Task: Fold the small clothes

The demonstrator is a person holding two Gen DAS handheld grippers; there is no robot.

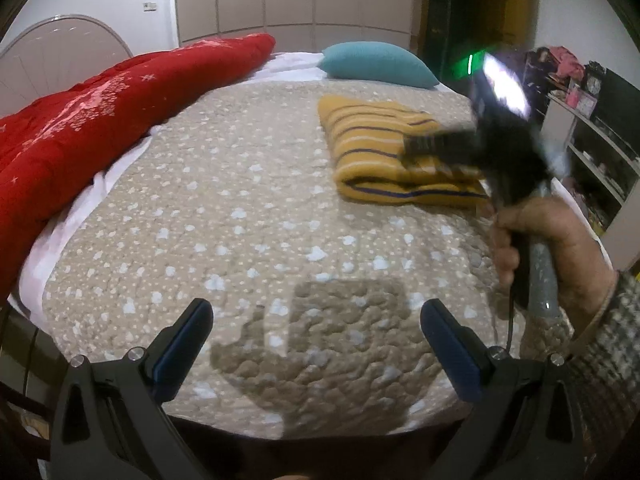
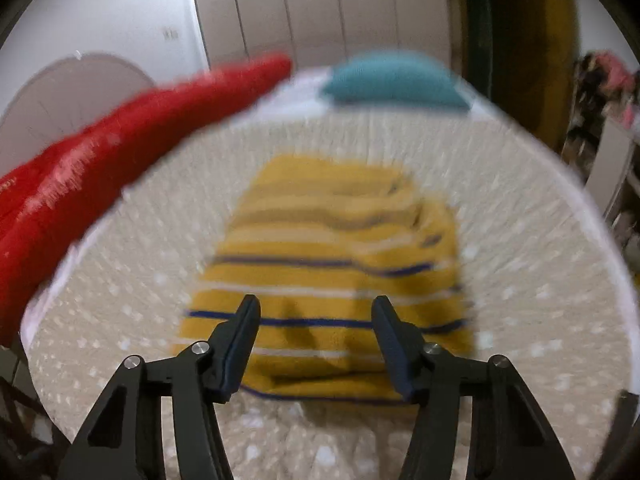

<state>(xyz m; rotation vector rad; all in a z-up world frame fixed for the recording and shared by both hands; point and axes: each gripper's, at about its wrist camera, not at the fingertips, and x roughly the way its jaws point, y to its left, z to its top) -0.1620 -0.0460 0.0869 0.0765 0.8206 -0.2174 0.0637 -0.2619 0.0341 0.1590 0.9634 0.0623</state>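
Observation:
A folded mustard-yellow garment with white and dark blue stripes (image 1: 384,152) lies on the right half of the bed. It fills the middle of the right wrist view (image 2: 332,264), blurred by motion. My left gripper (image 1: 316,316) is open and empty, low over the near end of the bed, well short of the garment. My right gripper (image 2: 316,312) is open and empty, just above the garment's near edge. In the left wrist view the right gripper (image 1: 416,148) shows blurred, held by a hand (image 1: 560,240) over the garment's right side.
The bed has a beige spotted quilt (image 1: 240,220). A red duvet (image 1: 100,120) runs along its left side. A teal pillow (image 1: 376,64) lies at the head. Wardrobe doors (image 1: 296,0) stand behind. Cluttered shelves (image 1: 592,128) stand to the right.

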